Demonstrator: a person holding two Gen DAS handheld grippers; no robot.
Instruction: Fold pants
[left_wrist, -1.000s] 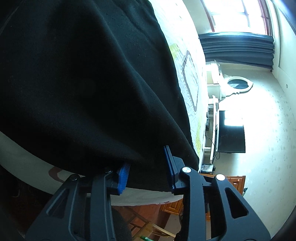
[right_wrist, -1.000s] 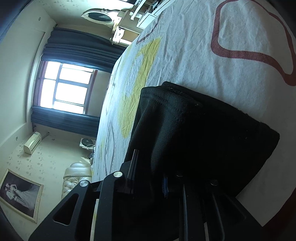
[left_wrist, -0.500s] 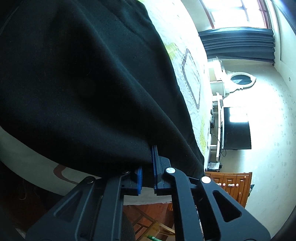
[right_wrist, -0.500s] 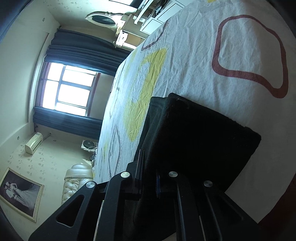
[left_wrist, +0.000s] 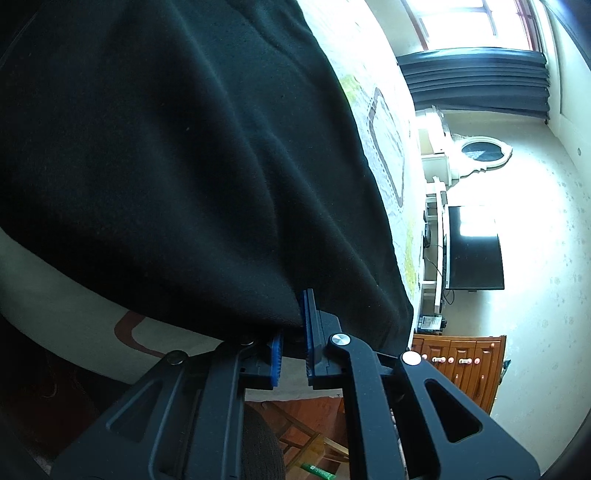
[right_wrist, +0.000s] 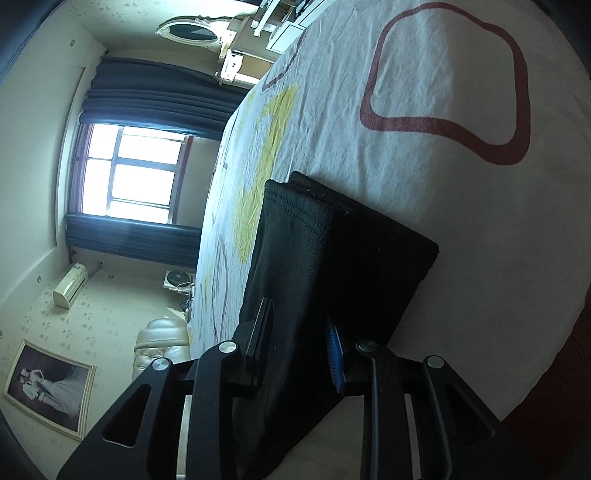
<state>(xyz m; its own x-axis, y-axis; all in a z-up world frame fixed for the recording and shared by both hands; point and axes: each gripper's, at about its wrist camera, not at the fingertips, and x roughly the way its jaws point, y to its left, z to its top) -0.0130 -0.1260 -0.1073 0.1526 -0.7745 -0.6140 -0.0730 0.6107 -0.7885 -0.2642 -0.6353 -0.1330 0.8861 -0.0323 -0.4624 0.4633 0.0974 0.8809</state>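
Note:
Black pants (left_wrist: 166, 166) lie on a white bed sheet (left_wrist: 74, 295) and fill most of the left wrist view. My left gripper (left_wrist: 293, 325) is at their near edge, blue pads pinched shut on the hem. In the right wrist view the folded end of the pants (right_wrist: 332, 258) rests on the sheet (right_wrist: 461, 221), which has red and yellow outlines. My right gripper (right_wrist: 297, 328) straddles this end. Its jaws are opening, the fabric lies loose between them, and the blue pad (right_wrist: 334, 362) shows bare.
The bed runs away toward a window (right_wrist: 136, 173) with dark curtains. A television (left_wrist: 474, 247) and a wooden cabinet (left_wrist: 461, 365) stand beyond the bed's edge. A white dresser with an oval mirror (right_wrist: 192, 31), a padded seat (right_wrist: 162, 343) and a framed picture (right_wrist: 48, 395) line the walls.
The left jaws closed from wide apart onto the pants' edge. The right jaws drew together on the fabric, then spread apart again, and the right gripper drew back slightly from the folded end.

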